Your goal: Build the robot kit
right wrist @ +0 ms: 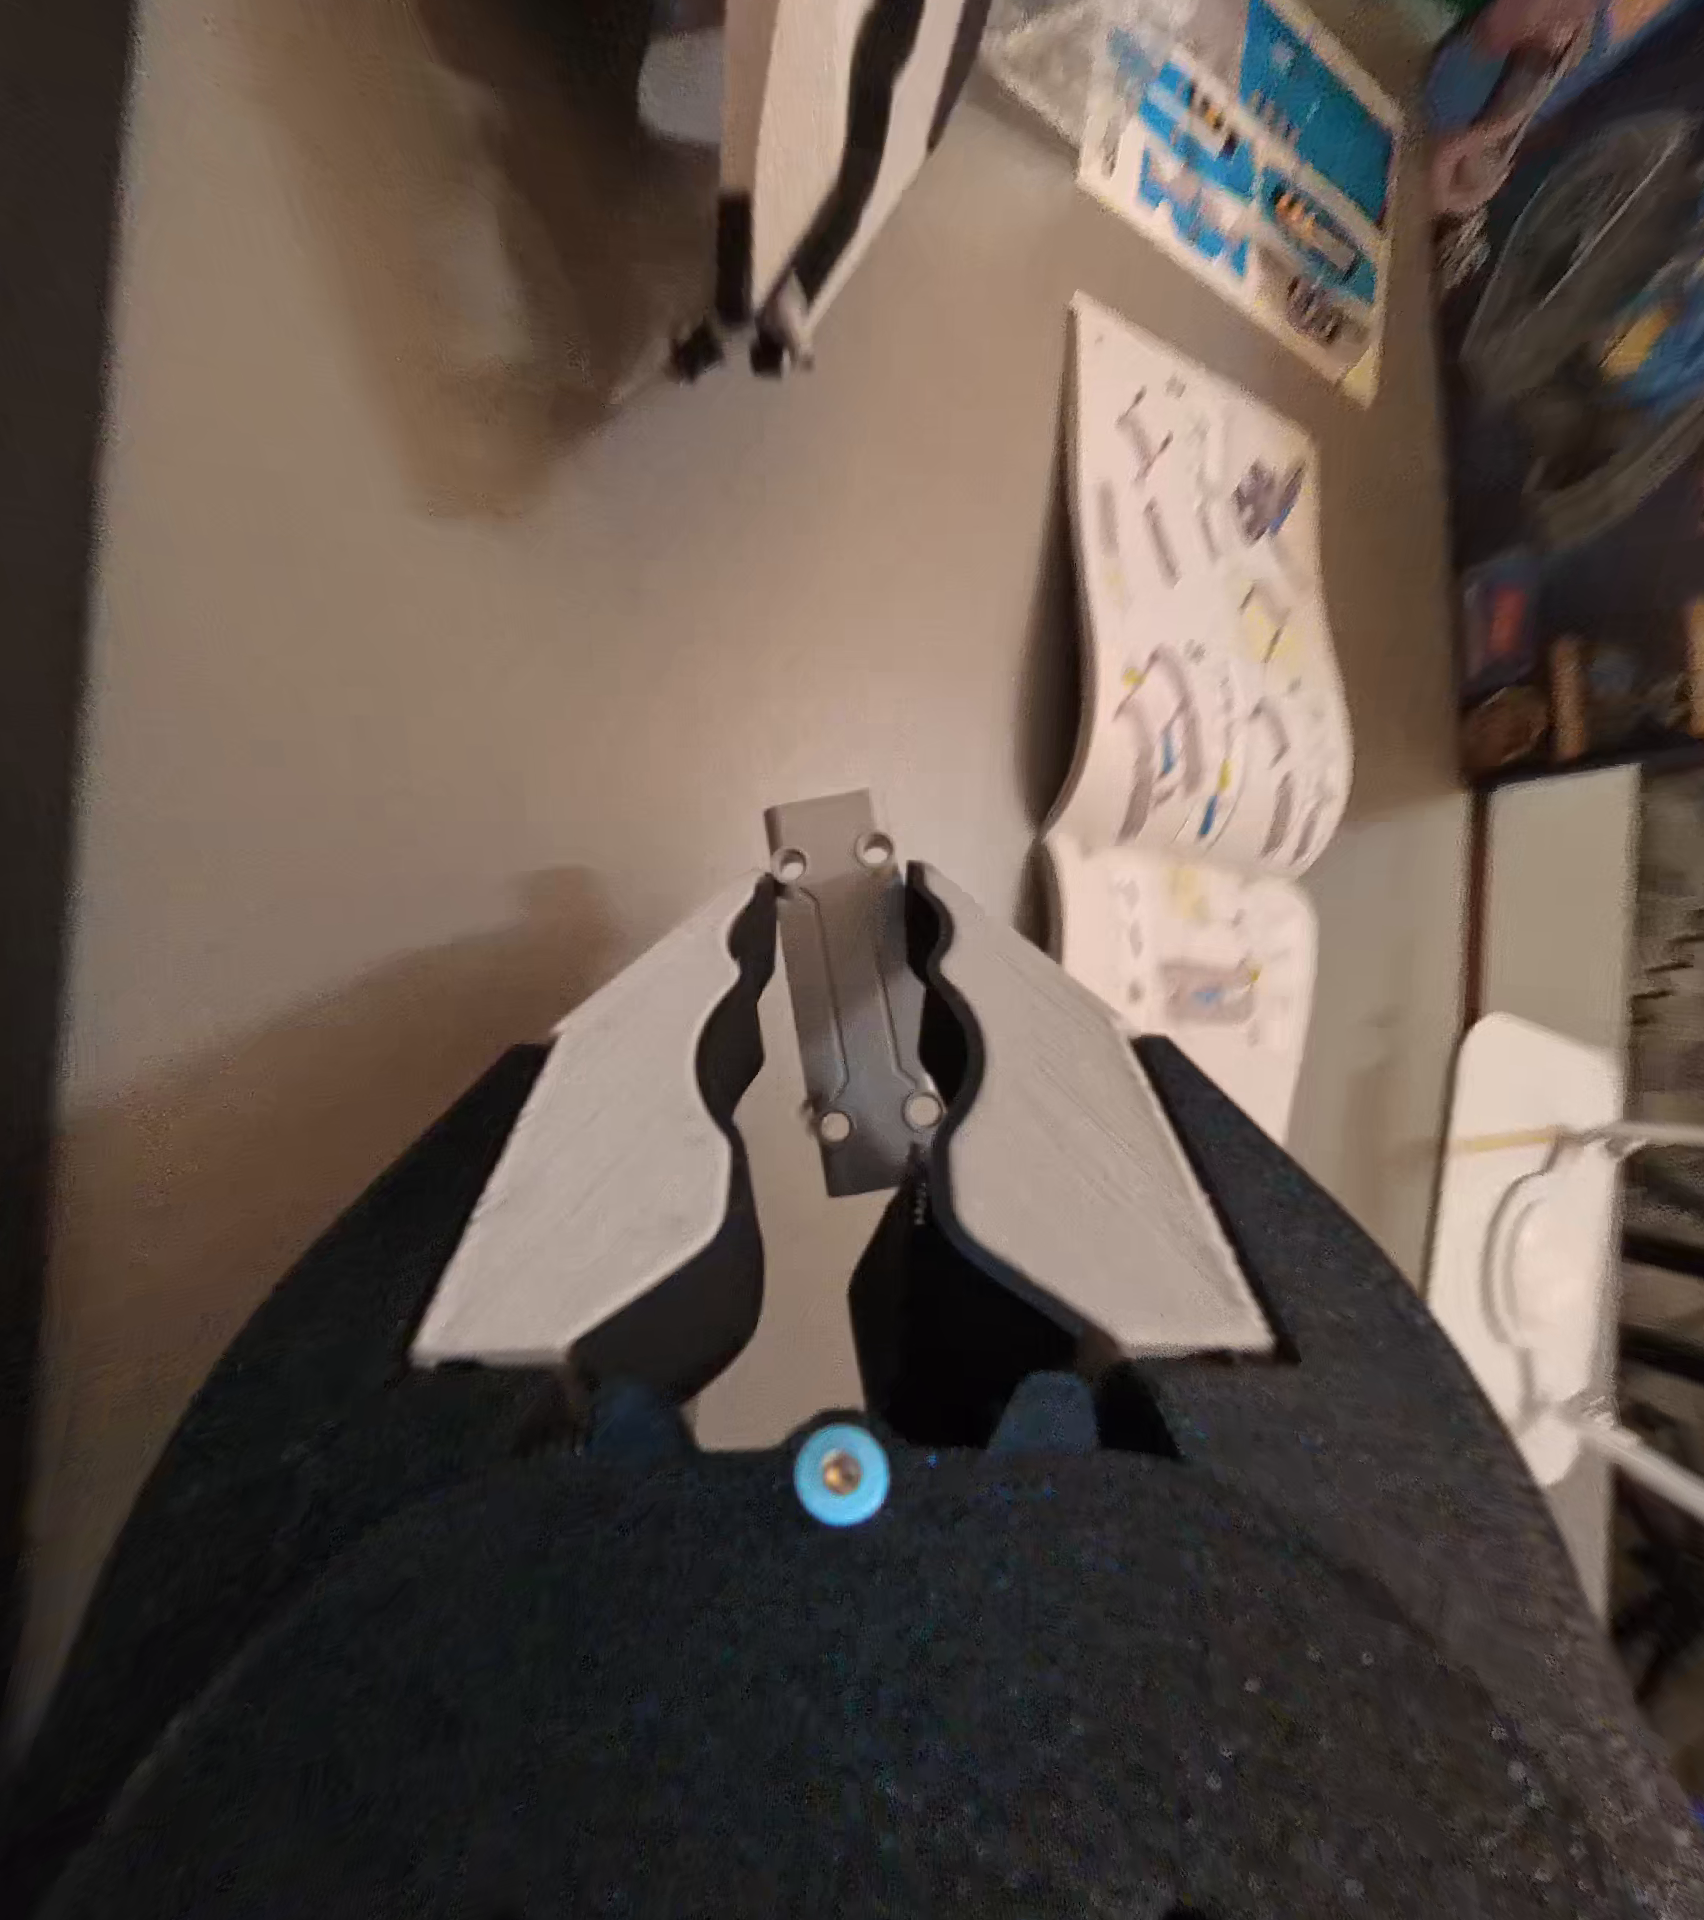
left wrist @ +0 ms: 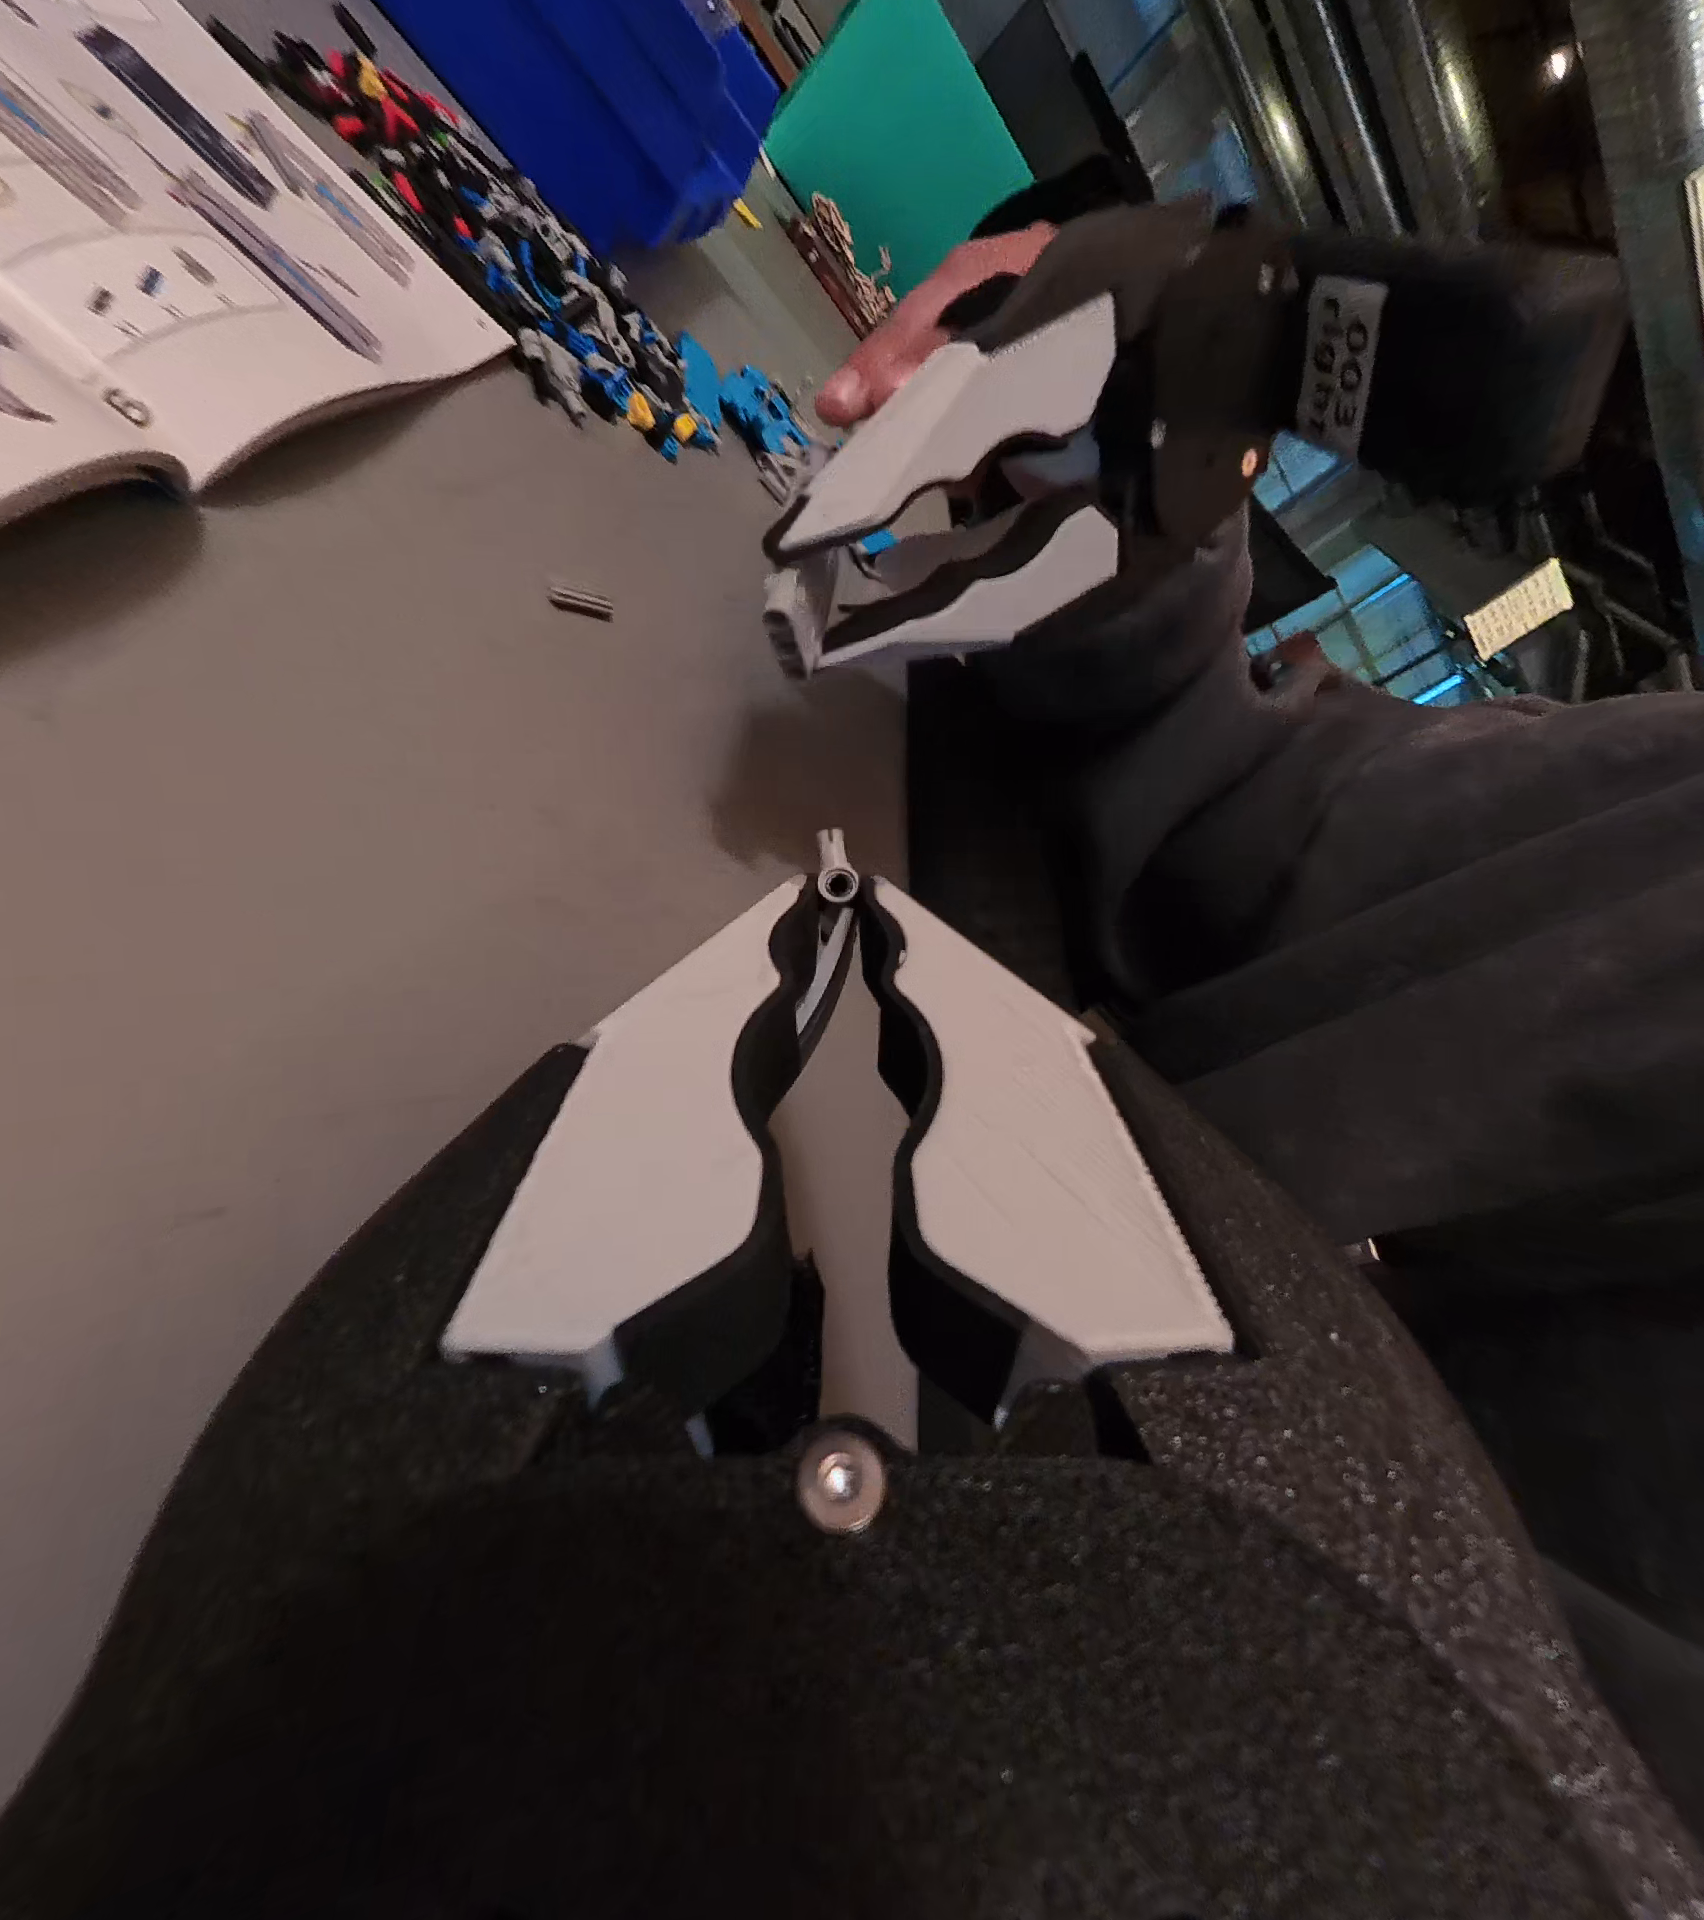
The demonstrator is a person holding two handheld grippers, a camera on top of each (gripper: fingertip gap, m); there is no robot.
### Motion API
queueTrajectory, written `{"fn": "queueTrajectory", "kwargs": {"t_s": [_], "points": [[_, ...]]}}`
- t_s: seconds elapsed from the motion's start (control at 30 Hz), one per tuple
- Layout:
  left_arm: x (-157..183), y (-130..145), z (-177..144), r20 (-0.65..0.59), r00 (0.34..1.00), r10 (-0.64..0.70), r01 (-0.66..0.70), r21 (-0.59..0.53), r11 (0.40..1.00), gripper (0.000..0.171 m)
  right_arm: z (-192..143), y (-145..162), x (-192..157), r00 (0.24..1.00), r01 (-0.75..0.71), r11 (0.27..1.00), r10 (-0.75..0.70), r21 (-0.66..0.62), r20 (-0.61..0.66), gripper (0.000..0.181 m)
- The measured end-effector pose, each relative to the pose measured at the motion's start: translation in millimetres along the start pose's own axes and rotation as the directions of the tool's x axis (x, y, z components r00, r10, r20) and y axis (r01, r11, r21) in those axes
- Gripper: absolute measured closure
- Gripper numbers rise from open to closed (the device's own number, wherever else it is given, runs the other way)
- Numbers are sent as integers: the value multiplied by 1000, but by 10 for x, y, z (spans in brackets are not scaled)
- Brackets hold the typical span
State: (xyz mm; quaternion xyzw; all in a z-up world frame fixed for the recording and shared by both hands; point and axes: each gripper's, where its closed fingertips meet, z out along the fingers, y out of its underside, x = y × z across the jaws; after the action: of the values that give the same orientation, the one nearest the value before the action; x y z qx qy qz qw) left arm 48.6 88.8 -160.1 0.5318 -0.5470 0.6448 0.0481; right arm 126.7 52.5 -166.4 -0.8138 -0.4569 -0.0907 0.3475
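— While the left gripper (left wrist: 840, 883) pinches a small grey pin (left wrist: 835, 871), where's the right one?
— The right gripper (right wrist: 832, 883) clamps a flat grey plate (right wrist: 843, 997) (long axis along its fingers), up and right of the pin, above the table (left wrist: 308, 883); an open booklet (left wrist: 100, 312) lies well apart.

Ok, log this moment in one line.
left gripper: shut on small grey pin | right gripper: shut on grey panel | both above table

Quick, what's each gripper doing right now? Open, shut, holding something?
Left gripper: shut on a small grey pin, pinched at its tips.
Right gripper: shut on a flat grey panel piece, above the table.
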Motion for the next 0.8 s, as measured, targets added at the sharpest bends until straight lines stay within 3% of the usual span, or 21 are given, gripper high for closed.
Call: {"fn": "queueTrajectory", "kwargs": {"t_s": [0.17, 0.43, 0.57, 0.8], "points": [[-146, -4, -52, 62, 998, -25, 24, 9, 1000, 166, 417, -424, -142, 998, 66, 963, -64, 261, -15, 158], [-163, 84, -25, 41, 997, -66, 68, -43, 997, 166, 341, -583, -121, 961, 219, 937, -158, 274, -227, 158], [-128, 152, 16, 30, 998, -51, 53, -85, 995, 166, 450, -512, -138, 956, 241, 946, -193, 217, -220, 158], [-104, 213, 45, 25, 999, -36, 39, -121, 992, 166, 464, -583, -231, 968, 229, 931, -188, 285, -164, 159]]}}
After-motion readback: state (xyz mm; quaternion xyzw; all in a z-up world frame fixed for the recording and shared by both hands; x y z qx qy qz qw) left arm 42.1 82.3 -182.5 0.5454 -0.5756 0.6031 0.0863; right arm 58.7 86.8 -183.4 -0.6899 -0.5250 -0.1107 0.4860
